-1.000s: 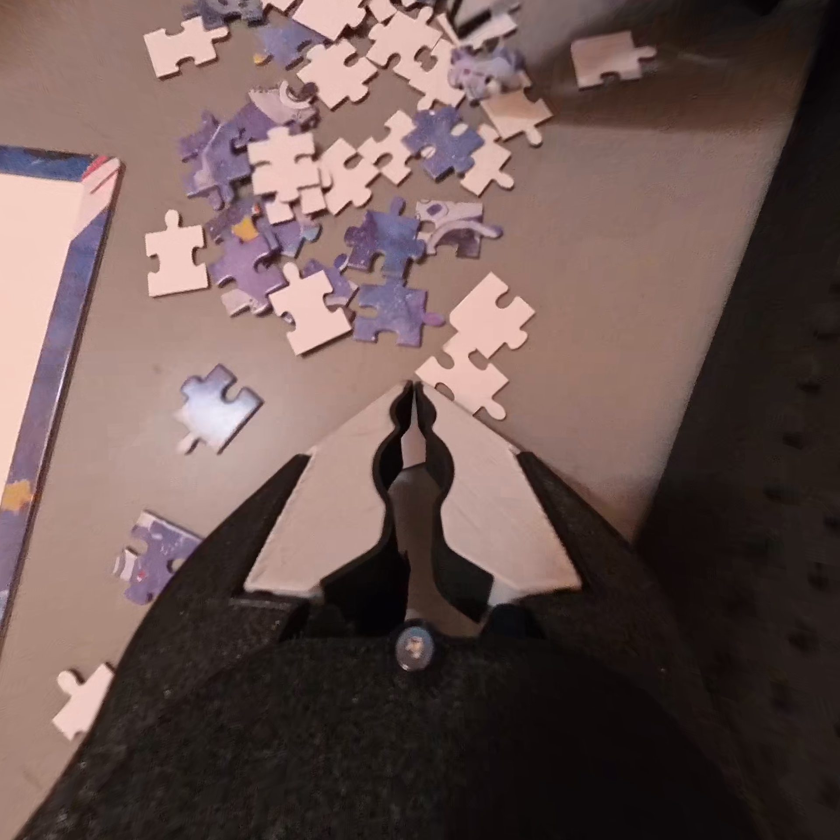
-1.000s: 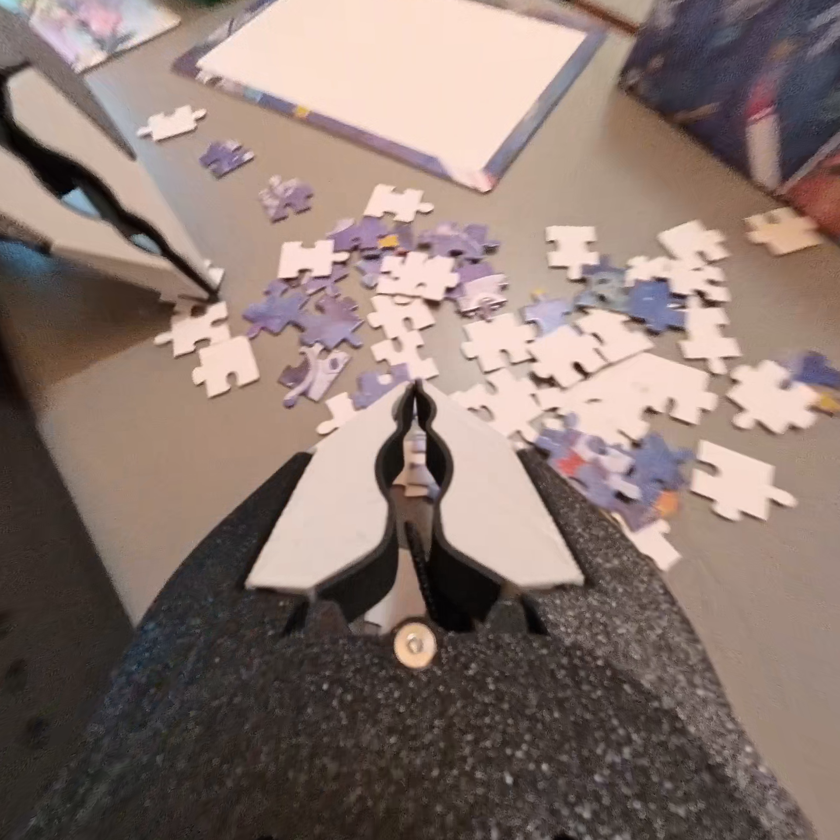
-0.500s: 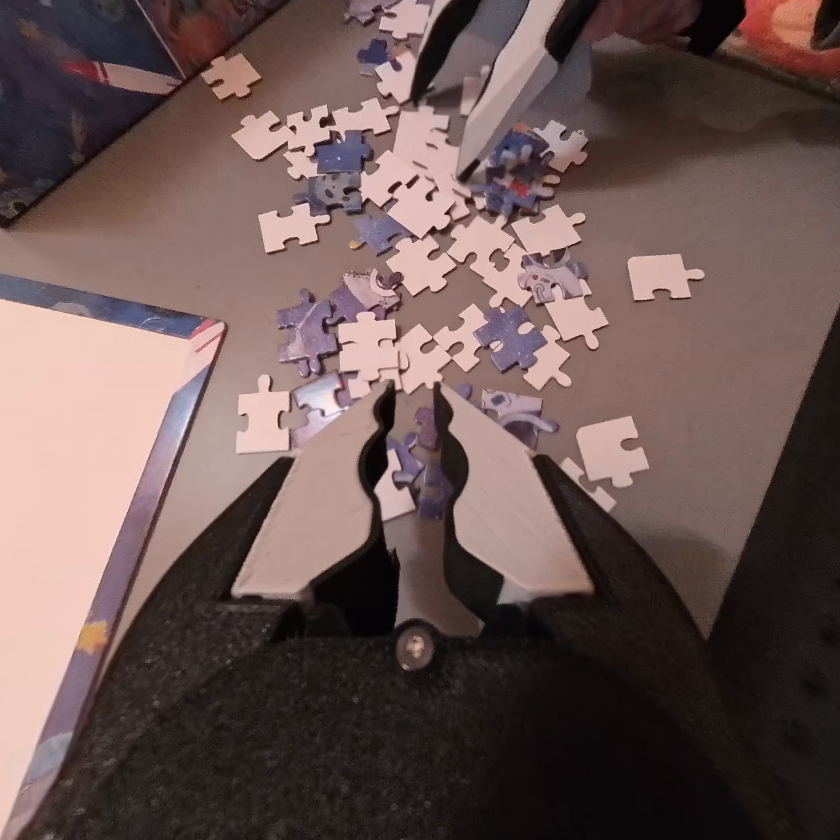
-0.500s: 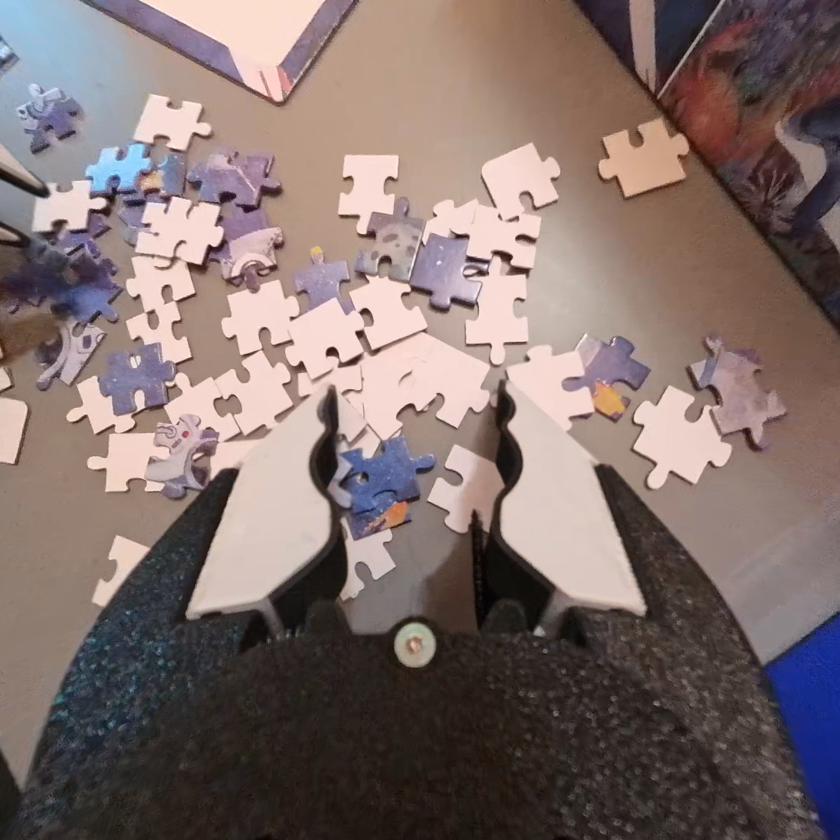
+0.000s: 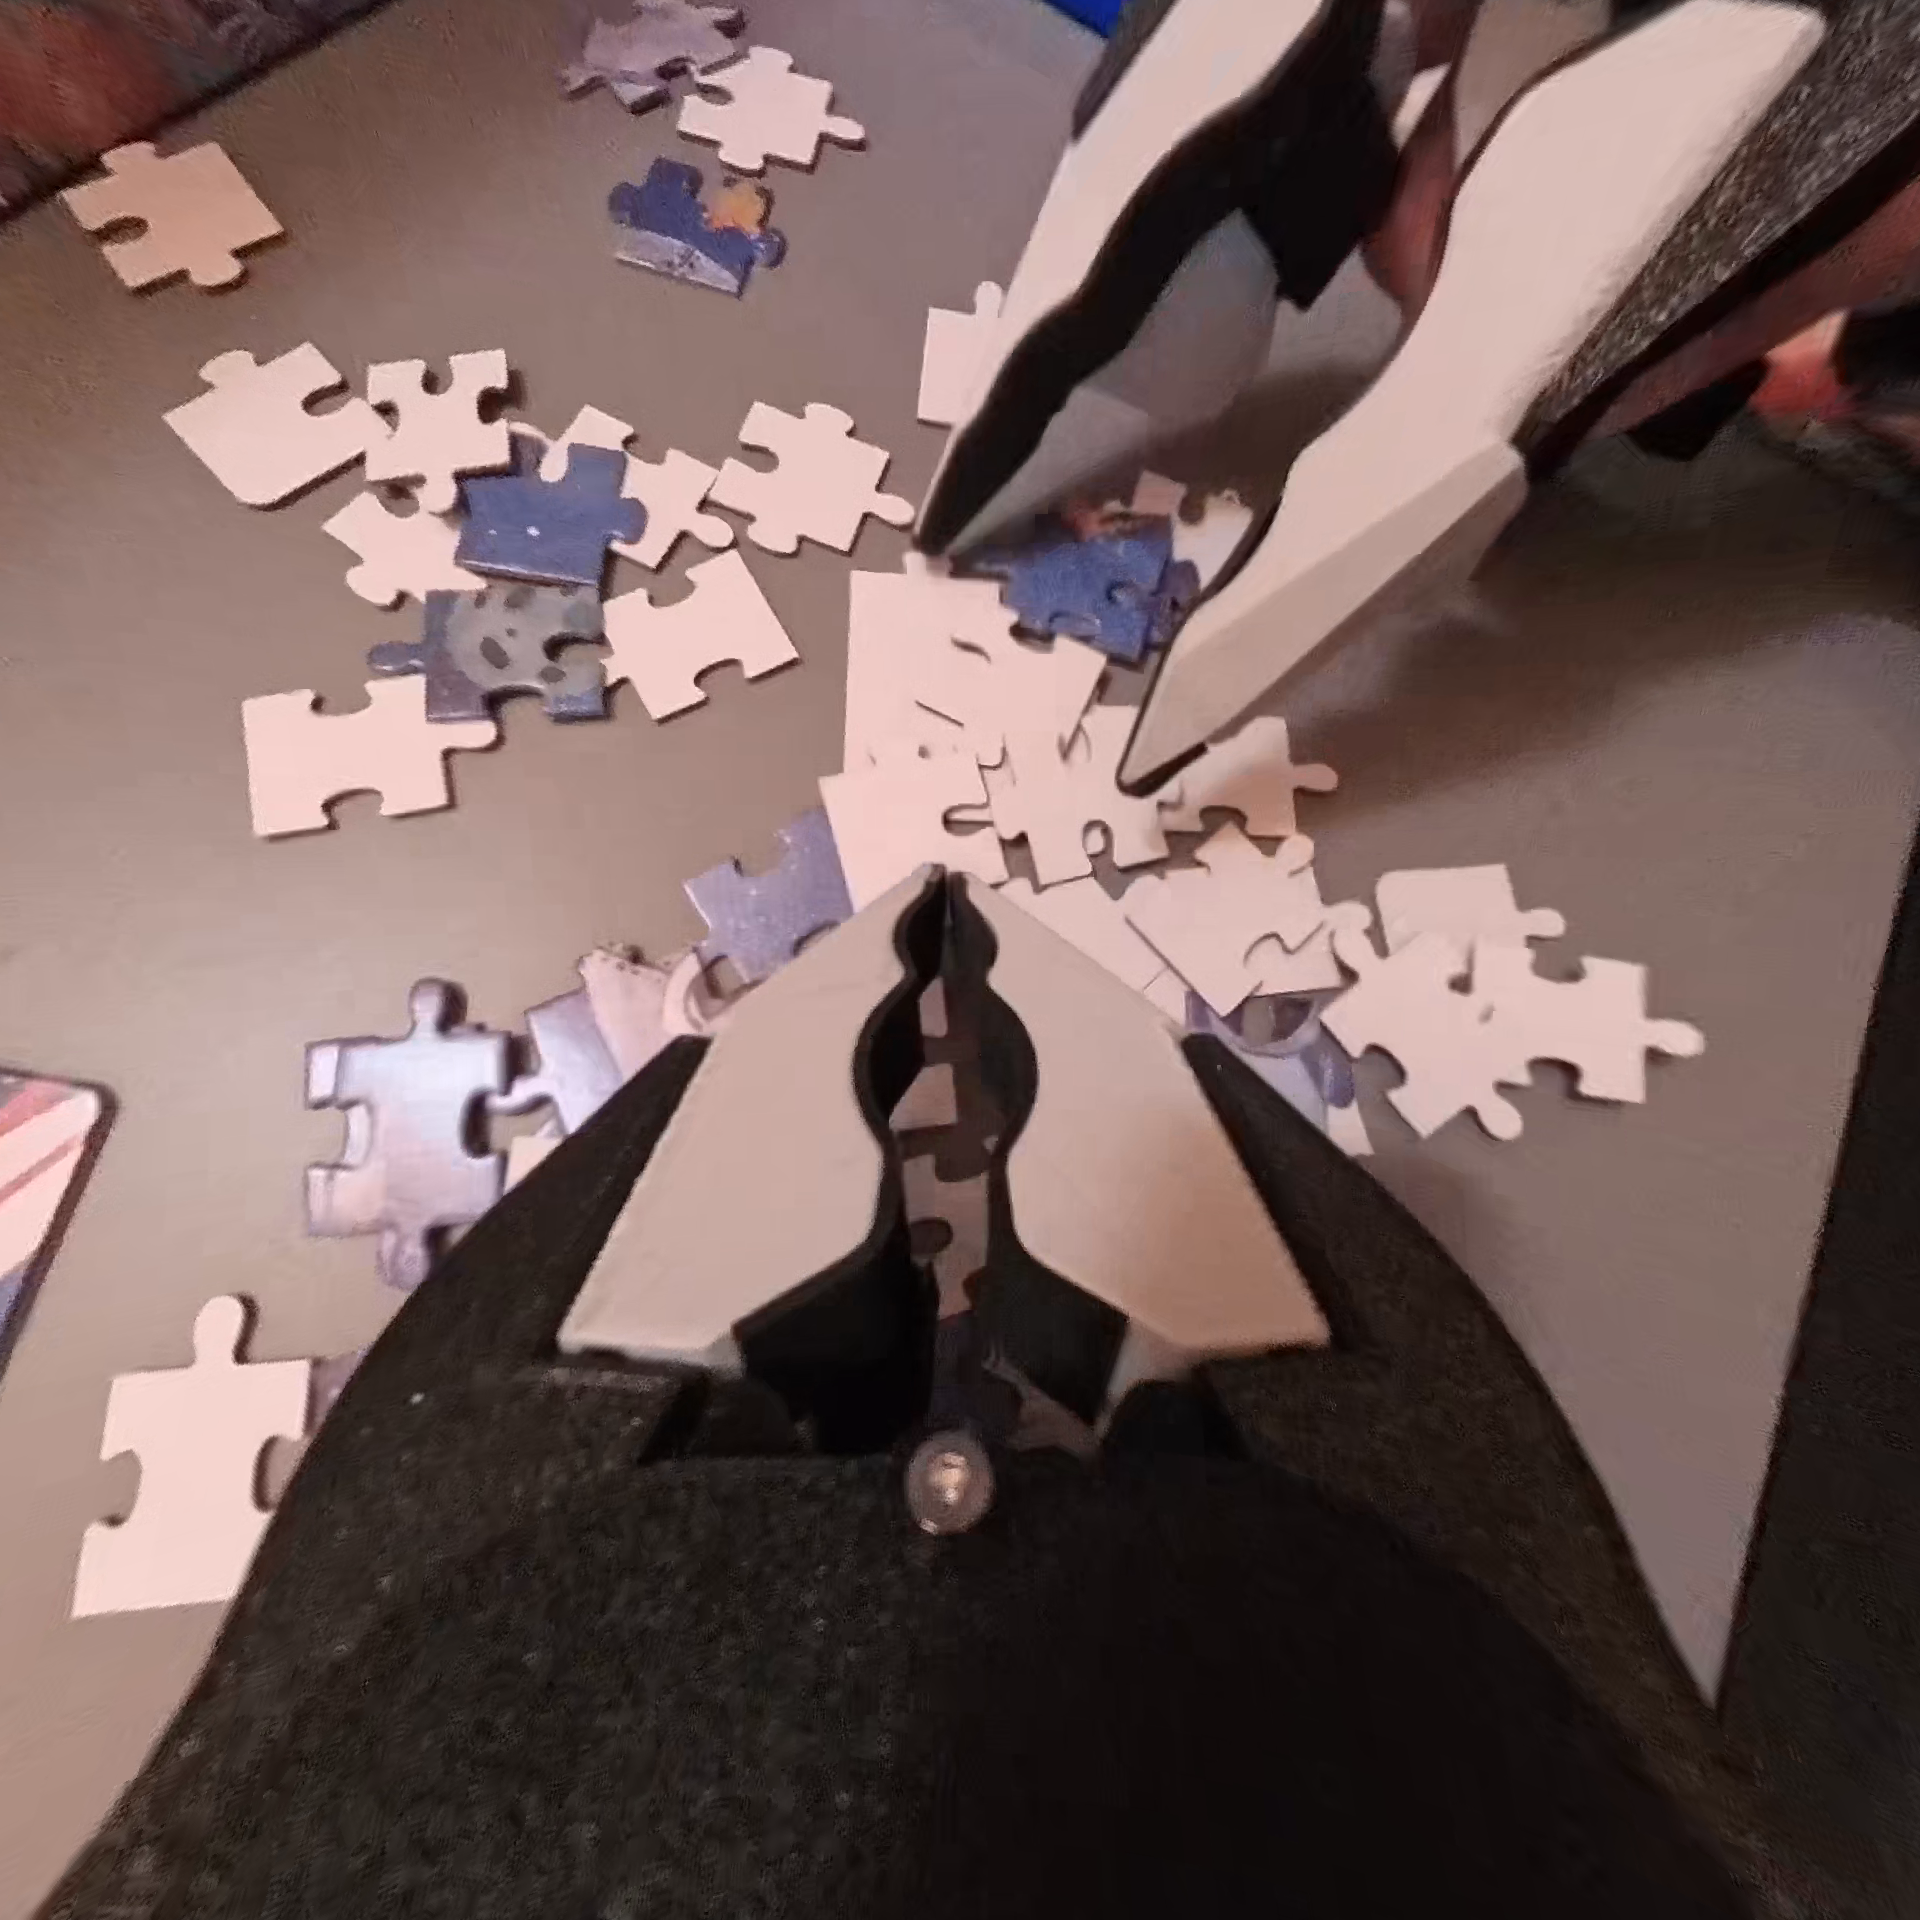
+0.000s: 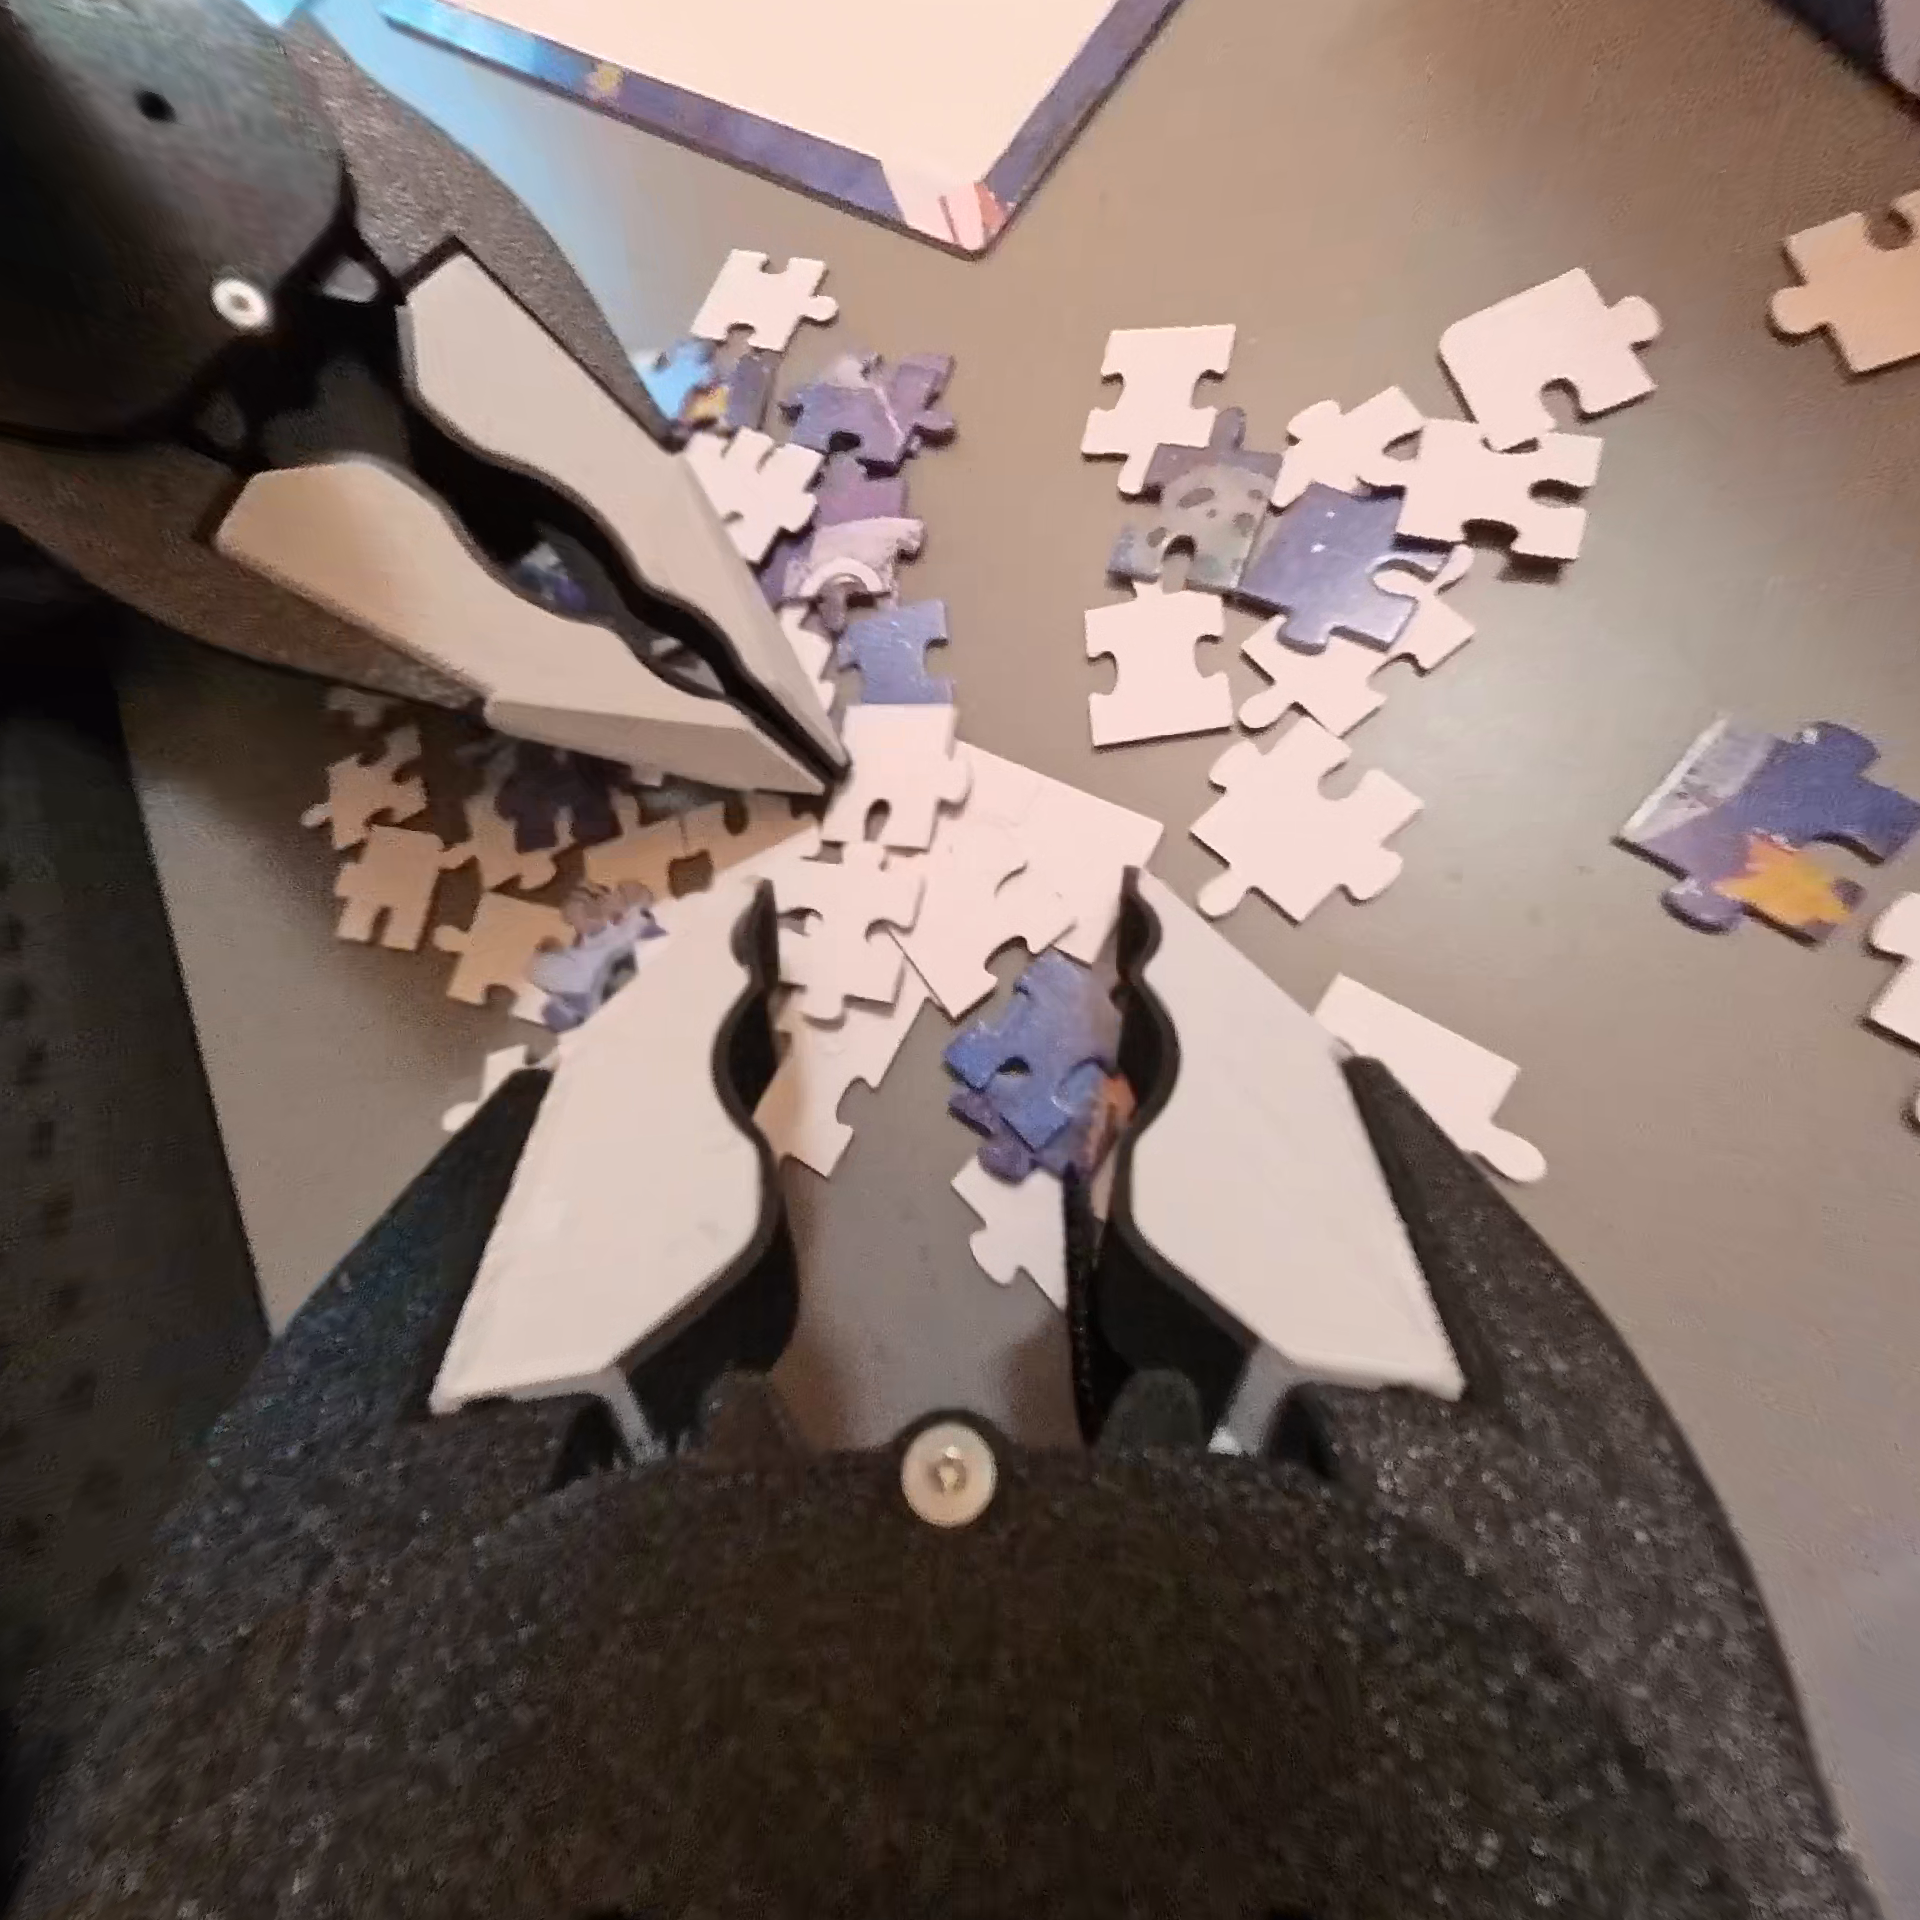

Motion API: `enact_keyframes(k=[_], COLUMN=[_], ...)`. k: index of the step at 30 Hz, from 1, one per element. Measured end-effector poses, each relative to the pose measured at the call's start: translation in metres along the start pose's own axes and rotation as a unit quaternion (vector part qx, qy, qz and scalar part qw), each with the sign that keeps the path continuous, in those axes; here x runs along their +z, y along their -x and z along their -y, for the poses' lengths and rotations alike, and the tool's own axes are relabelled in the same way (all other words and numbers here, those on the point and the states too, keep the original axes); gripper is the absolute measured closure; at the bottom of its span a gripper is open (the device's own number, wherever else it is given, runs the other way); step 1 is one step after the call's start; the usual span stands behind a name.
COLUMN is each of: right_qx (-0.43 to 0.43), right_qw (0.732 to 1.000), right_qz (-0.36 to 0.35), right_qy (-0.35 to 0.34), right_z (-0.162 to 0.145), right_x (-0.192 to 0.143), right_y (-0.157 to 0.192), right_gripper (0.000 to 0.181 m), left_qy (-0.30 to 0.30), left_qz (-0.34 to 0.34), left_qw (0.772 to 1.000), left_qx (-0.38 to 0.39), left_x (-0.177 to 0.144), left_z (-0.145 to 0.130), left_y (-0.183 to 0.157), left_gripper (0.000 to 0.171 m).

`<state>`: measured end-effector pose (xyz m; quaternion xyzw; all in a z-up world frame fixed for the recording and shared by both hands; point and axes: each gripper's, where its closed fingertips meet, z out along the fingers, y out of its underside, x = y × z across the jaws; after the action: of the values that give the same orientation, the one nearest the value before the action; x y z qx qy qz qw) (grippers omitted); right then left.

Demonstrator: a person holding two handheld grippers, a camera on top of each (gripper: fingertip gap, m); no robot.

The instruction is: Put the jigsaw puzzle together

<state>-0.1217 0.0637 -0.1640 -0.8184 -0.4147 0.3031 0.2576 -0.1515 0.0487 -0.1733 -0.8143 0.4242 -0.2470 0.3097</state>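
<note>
Loose jigsaw pieces (image 5: 717,649) lie scattered on the grey table, most white side up, some blue. My left gripper (image 5: 945,881) is shut, its tips at the edge of a heap of white pieces (image 5: 966,717); no piece shows between them. It also shows in the right wrist view (image 6: 836,769), touching a white piece (image 6: 899,769). My right gripper (image 6: 948,891) is open, low over the heap, with a blue piece (image 6: 1023,1070) between its fingers, close to the right one. In the left wrist view the right gripper (image 5: 1039,660) straddles that blue piece (image 5: 1091,592).
The puzzle tray (image 6: 997,197) with a blue border and white inside lies at the far side; its corner shows in the left wrist view (image 5: 42,1143). The table edge and dark floor (image 5: 1849,1143) are close on one side. More pieces (image 6: 1766,831) lie spread out to the right.
Both grippers have moved in to the middle heap and now nearly meet. My left gripper went from slightly open to shut. My right gripper stays open and sits lower over the blue piece.
</note>
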Motion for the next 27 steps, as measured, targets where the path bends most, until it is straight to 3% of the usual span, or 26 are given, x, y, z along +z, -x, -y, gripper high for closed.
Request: enact_keyframes(k=[5, 14, 15, 16, 17, 18, 19, 22, 25, 27], right_qx=[-0.009, 0.054, 0.055, 0.051, 0.049, 0.059, 0.069, 0.049, 0.057, 0.048], right_qw=[0.998, 0.996, 0.993, 0.986, 0.967, 0.946, 0.940, 0.979, 0.995, 0.998], right_qz=[-0.066, 0.050, 0.070, 0.111, 0.194, 0.252, 0.263, 0.134, 0.005, -0.035], right_qy=[-0.002, -0.054, -0.080, -0.117, -0.159, -0.196, -0.204, -0.148, -0.083, -0.028], right_z=[-0.008, 0.008, 0.016, 0.028, 0.042, 0.055, 0.059, 0.036, 0.008, -0.011], right_x=[-0.003, -0.003, -0.009, -0.021, -0.039, -0.056, -0.062, -0.043, -0.025, -0.010], right_y=[-0.015, 0.016, 0.021, 0.033, 0.057, 0.071, 0.073, 0.037, -0.007, -0.020], right_gripper=[0.105, 0.078, 0.079, 0.094, 0.128, 0.128, 0.121, 0.119, 0.115, 0.115], left_qy=[-0.006, -0.007, -0.008, -0.008, -0.008, -0.008, -0.009, -0.008, -0.008, -0.008], left_qz=[0.014, 0.009, 0.008, 0.007, 0.006, 0.004, 0.002, -0.001, 0.000, 0.001], left_qw=[1.000, 1.000, 1.000, 1.000, 1.000, 1.000, 1.000, 1.000, 1.000, 1.000], left_qx=[-0.012, -0.016, -0.016, -0.018, -0.019, -0.021, -0.023, -0.022, -0.020, -0.018], left_x=[0.004, 0.004, 0.004, 0.004, 0.004, 0.004, 0.004, 0.004, 0.004, 0.004], left_z=[0.003, 0.003, 0.003, 0.002, 0.002, 0.002, 0.002, 0.002, 0.002, 0.002], left_y=[0.000, -0.001, -0.001, -0.001, -0.001, -0.001, -0.001, -0.001, -0.001, -0.001], left_gripper=[0.171, 0.171, 0.171, 0.171, 0.171, 0.171, 0.171, 0.171, 0.171, 0.171])
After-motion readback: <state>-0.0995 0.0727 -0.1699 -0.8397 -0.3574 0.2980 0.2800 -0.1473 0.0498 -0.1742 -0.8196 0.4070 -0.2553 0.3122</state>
